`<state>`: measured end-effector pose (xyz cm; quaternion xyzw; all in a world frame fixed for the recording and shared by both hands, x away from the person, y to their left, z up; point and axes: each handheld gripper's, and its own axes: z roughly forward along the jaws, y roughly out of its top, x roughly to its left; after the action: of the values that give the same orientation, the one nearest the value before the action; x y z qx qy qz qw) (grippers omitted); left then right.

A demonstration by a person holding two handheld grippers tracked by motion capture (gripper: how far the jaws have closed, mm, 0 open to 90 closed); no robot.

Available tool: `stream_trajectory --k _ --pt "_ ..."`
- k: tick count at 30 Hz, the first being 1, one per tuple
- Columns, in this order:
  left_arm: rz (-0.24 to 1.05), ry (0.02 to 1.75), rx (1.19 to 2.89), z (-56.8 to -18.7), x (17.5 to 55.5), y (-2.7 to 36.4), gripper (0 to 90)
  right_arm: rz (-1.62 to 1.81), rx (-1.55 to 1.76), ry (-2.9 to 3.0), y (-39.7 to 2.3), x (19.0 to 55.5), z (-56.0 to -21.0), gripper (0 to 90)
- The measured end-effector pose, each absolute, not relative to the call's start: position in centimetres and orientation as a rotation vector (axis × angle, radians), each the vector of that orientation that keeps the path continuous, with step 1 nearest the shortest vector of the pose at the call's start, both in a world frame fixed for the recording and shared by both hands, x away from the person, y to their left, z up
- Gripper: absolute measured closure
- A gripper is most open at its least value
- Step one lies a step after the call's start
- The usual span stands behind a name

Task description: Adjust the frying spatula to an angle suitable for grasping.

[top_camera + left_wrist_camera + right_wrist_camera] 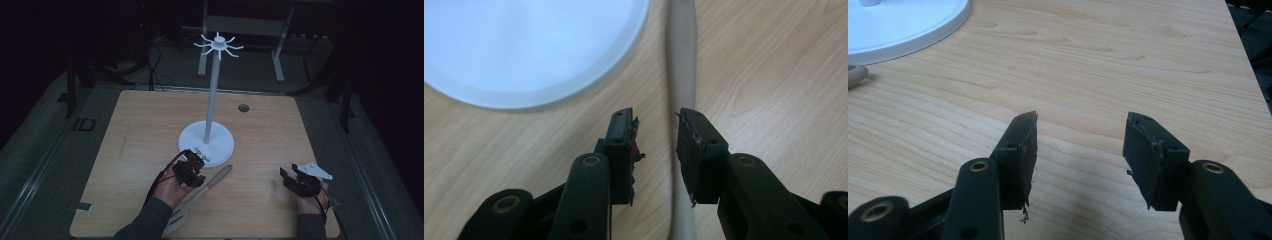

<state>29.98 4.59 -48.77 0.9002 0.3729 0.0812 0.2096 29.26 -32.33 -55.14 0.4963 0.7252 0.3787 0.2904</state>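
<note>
Spatula point(682, 60) handle between left tongs point(658, 145), not gripped, beside white stand base point(524, 50)

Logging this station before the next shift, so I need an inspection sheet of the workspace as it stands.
Surface: wooden table, bare grain, small round hole near far edge.
Job's things: spatula lying flat beside the white hook stand; its handle runs under the left gripper.
Clutter: nothing seen.
Grippers: left gripper jaws apart over the handle, not pressing it; right gripper open over bare wood.
Cables: black cable trails from the left gripper.
Surroundings: dark floor, grey frame behind table.
</note>
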Motion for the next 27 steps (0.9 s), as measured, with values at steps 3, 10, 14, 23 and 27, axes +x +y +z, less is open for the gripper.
stream_trajectory --k 3,10,14,23,27 --pt "0.209 1.037 2.536 -49.2 30.1 3.9 68.6 1.010 1.325 1.934 -32.3 29.3 -55.2 47.2" --pt "0.172 1.034 2.598 -50.6 30.2 2.0 68.5 1.010 1.329 1.930 -32.5 29.3 -55.2 46.9" --pt "0.167 1.033 2.636 -51.6 30.3 1.3 68.6 1.015 1.332 1.920 -32.6 29.3 -55.1 46.9" --pt "0.168 1.023 2.671 -53.1 30.3 1.0 73.9 1.015 1.343 1.908 -32.9 29.3 -55.1 46.6" --pt "0.167 1.005 2.675 -53.1 30.3 1.3 75.1 1.013 1.342 1.908 -32.9 29.3 -55.1 46.5"
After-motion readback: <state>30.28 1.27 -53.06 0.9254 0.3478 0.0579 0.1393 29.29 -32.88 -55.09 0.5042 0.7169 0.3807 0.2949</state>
